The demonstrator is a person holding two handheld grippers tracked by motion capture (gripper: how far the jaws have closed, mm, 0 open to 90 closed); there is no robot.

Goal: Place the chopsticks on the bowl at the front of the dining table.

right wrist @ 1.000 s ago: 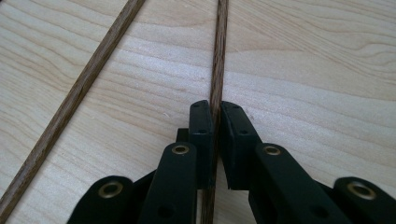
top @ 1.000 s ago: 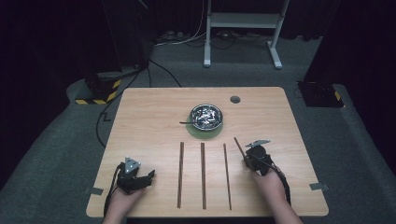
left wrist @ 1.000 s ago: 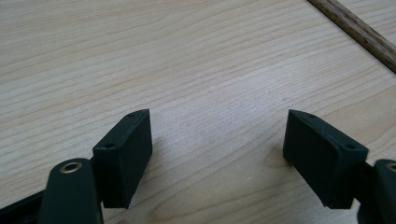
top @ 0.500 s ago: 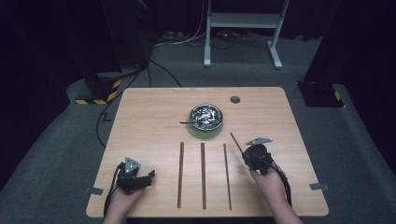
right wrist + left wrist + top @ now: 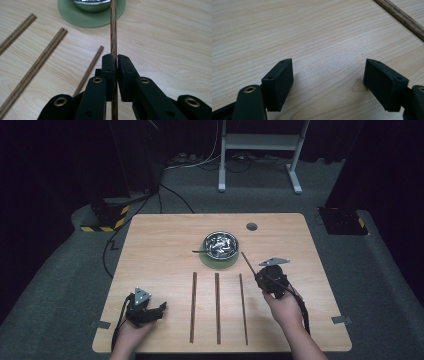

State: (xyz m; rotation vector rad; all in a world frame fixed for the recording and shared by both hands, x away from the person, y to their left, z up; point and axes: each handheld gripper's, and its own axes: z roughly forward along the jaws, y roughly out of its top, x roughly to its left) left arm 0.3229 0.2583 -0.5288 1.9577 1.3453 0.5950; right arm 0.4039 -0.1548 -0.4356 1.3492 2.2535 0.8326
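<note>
Wooden stick (image 5: 113,30) sits clamped between the jaws of the right tool (image 5: 270,279), and over the last second it has swung its far end closer to the metal bowl (image 5: 221,245) on the green coaster (image 5: 220,261). That suggests the stick is being aimed at the bowl. Three more sticks (image 5: 217,307) lie flat on the desk (image 5: 160,240). The left tool (image 5: 328,81) rests spread wide, holding nothing, low over bare wood.
</note>
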